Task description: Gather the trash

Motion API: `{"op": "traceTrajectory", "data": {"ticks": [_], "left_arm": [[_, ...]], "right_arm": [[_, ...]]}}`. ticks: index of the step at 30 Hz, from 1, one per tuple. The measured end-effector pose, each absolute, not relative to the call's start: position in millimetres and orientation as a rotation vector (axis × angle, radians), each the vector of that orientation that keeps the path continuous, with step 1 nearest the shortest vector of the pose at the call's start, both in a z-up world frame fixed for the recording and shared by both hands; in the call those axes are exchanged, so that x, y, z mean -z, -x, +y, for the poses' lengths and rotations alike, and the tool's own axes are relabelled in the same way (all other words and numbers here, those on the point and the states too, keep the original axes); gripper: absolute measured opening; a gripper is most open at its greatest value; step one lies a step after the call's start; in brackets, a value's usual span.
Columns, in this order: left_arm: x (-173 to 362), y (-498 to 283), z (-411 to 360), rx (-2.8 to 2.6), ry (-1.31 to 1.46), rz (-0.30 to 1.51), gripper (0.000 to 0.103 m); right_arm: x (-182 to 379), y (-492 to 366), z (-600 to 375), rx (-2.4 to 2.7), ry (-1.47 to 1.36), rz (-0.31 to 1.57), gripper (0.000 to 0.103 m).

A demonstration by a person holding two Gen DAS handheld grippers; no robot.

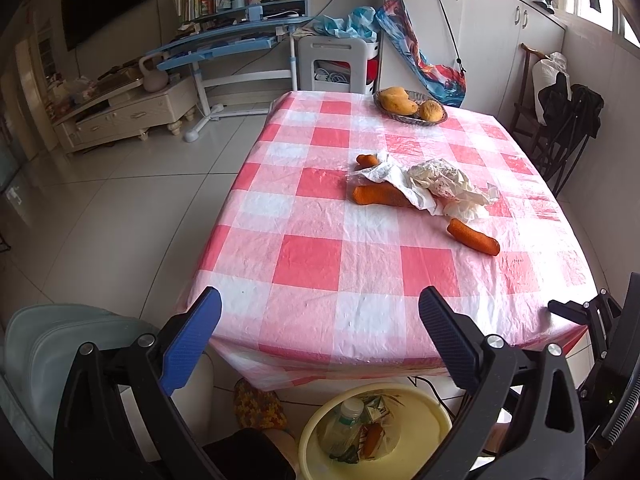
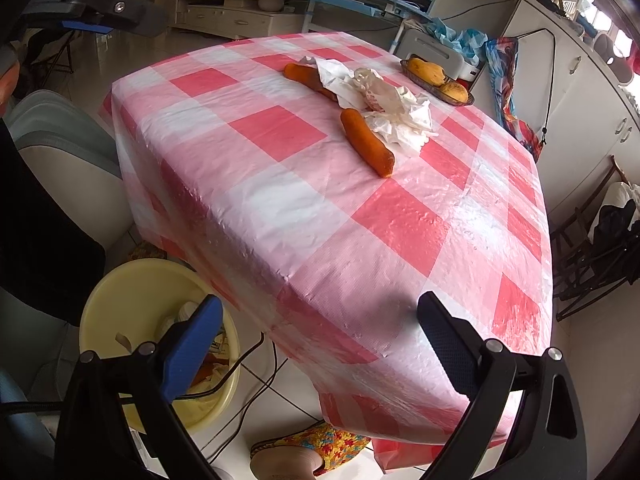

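Observation:
Crumpled white paper wrappers (image 1: 436, 186) lie mid-table on the red-and-white checked cloth (image 1: 320, 256), with three orange carrots around them: a near one (image 1: 474, 237), a middle one (image 1: 380, 195) and a small far one (image 1: 367, 159). The right wrist view shows the wrappers (image 2: 384, 104) and the near carrot (image 2: 368, 142). A yellow bin (image 1: 424, 412) with a bottle, a carrot and scraps stands on the floor below the table's front edge; it also shows in the right wrist view (image 2: 120, 292). My left gripper (image 1: 320, 344) and right gripper (image 2: 320, 344) are open and empty, above the near table edge.
A basket of yellow fruit (image 1: 412, 106) sits at the far table edge. A pale chair (image 1: 60, 352) stands at the left, dark folding chairs (image 1: 568, 128) at the right. The person's knitted slipper (image 2: 316, 446) and cables lie on the floor by the bin.

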State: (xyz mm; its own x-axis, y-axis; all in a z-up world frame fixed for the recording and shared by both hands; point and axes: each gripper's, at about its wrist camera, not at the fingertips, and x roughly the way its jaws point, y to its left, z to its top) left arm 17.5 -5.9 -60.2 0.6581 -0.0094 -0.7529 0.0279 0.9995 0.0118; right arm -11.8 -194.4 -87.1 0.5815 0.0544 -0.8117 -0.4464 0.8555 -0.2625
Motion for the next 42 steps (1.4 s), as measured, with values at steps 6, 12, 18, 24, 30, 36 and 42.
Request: {"op": "traceTrajectory", "data": {"ticks": [6,12,18,24,30,36,42], "left_arm": [[62.1,-18.0,-6.8,0.021,-0.024,0.854,0.096],[62.1,-19.8,-7.8,0.022,-0.026,0.855,0.096],[61.9,-21.7,-8.9,0.021,-0.026,0.855,0.096],[62.2,-23.1,-9.9,0.022,-0.027,0.856,0.096],[64.1,-23.5,-10.6,0.023,-0.030,0.858,0.096],[65.6,-24.2,-10.9,0.024,-0.031,0.859,0.096],[65.7,-26.1,-12.1,0.024,-0.032,0.860,0.096]], "right_arm": [[87.1,11.9,-194.1,-0.307,0.479,0.909,0.094],[87.2,12.2,-193.4,-0.307,0.480,0.909,0.094],[87.8,12.5,-192.1,-0.308,0.488,0.908,0.095],[88.1,13.6,-191.1,-0.313,0.495,0.906,0.095],[88.6,14.8,-190.8,-0.320,0.499,0.903,0.095],[88.7,14.9,-189.8,-0.320,0.499,0.903,0.095],[87.9,14.3,-189.4,-0.323,0.500,0.899,0.095]]}}
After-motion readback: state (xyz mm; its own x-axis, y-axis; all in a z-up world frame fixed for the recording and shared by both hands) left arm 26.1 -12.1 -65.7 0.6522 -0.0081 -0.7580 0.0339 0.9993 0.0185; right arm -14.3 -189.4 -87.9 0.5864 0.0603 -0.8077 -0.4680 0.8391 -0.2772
